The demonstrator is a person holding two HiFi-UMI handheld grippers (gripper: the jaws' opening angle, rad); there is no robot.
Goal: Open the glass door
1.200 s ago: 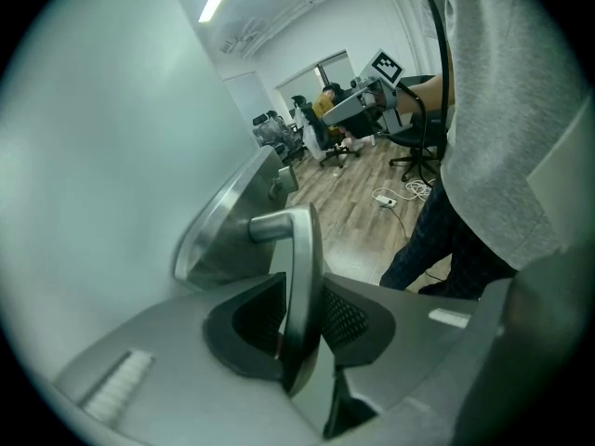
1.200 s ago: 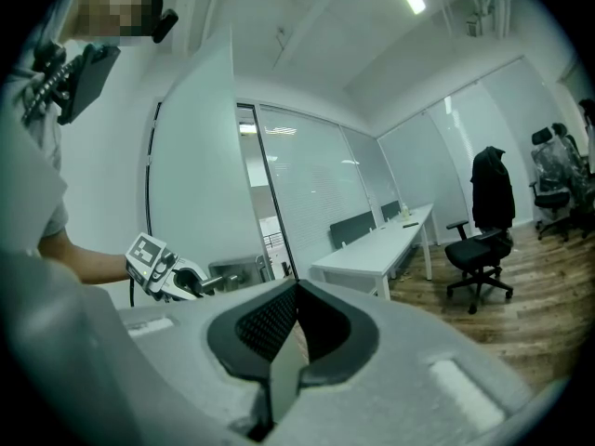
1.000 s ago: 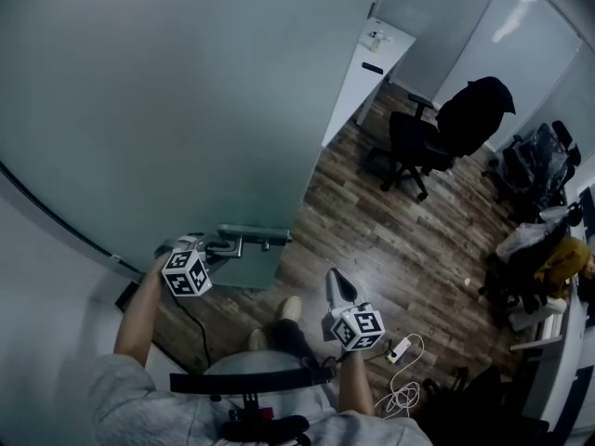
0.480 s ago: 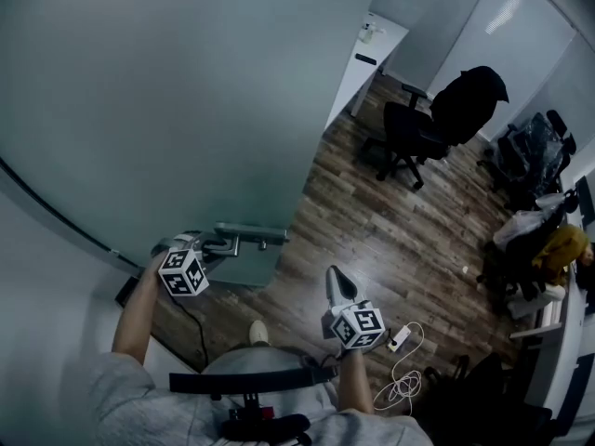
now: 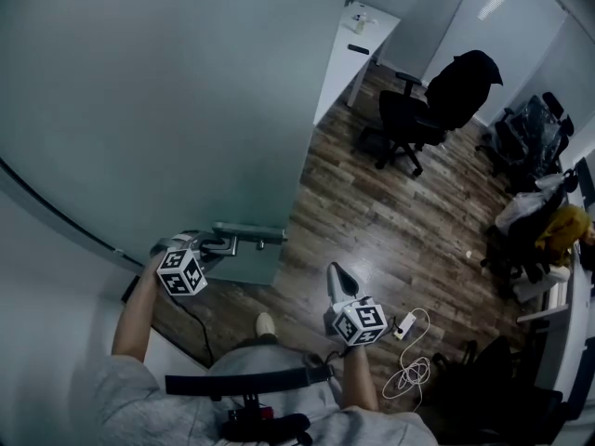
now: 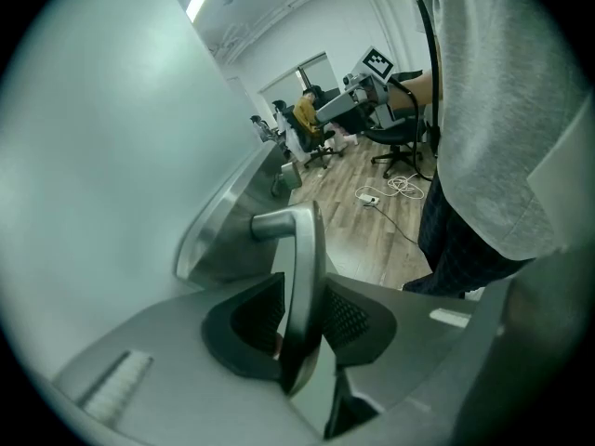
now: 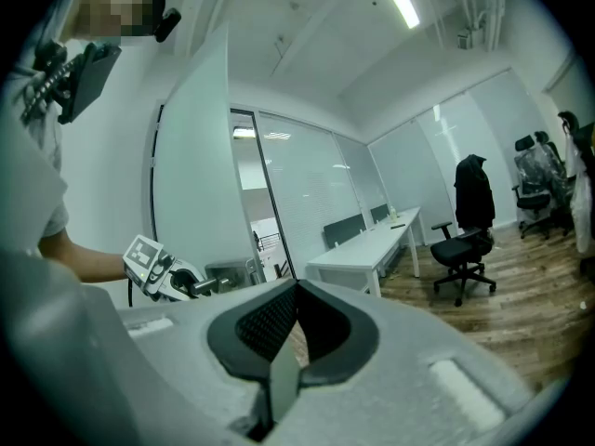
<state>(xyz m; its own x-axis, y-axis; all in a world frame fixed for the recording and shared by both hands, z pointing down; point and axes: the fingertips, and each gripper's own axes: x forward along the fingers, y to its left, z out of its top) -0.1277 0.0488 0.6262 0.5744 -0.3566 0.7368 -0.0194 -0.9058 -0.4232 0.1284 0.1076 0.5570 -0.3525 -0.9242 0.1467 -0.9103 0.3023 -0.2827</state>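
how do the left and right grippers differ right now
The left gripper is clamped on the door handle; the right gripper is shut on nothing. The left gripper is at the glass door; the right gripper hangs over the wood floor, apart from the door. Both carry a marker cube.

We find the door handle [image 5: 246, 235] on the glass door [image 5: 167, 100] at ten o'clock; the chair [image 5: 432, 110] at one o'clock, right of the counter [image 5: 358, 40].
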